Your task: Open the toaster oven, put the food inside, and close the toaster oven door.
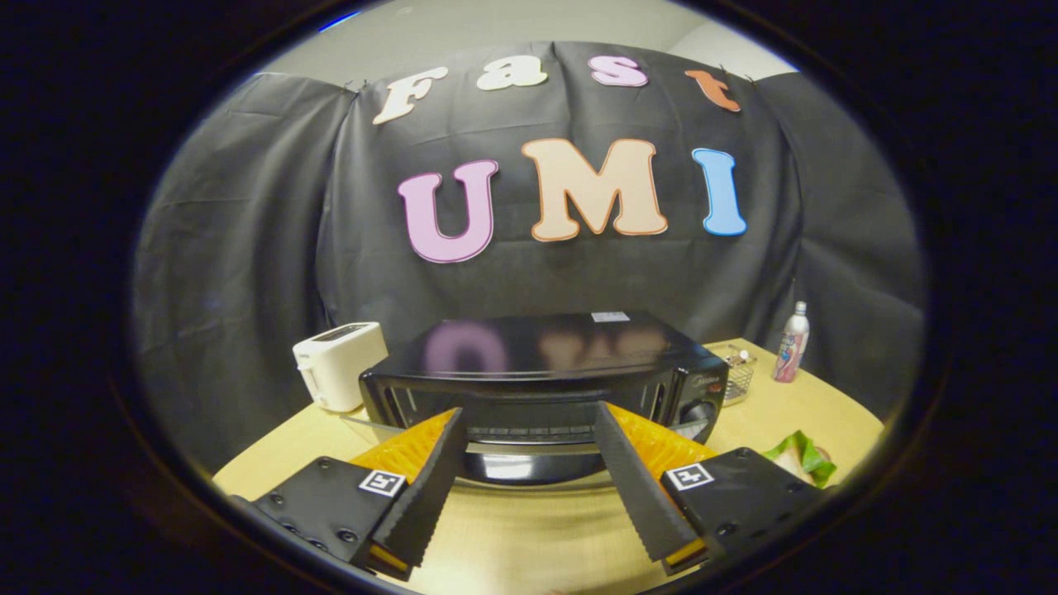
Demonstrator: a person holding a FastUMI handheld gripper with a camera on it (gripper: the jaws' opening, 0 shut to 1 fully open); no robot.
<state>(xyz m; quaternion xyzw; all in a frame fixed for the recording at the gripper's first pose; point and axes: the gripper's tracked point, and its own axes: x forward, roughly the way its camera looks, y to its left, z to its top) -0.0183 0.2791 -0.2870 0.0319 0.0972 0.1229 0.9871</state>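
Note:
A black toaster oven (545, 347) stands on the round wooden table (529, 537), just ahead of my fingers. Its glass door (517, 467) hangs folded down and open, and the rack shows in the dark cavity behind it. My gripper (527, 411) is open, its two fingers spread wide to either side of the lowered door, with nothing held between them. The food, a sandwich with green lettuce (800, 459), lies on the table to the right of the right finger, apart from the oven.
A white pop-up toaster (339, 364) sits to the oven's left. Behind the oven's right corner are a small wire basket (737, 370) and a slim spray bottle (791, 342). Bare tabletop lies between the fingers and the oven.

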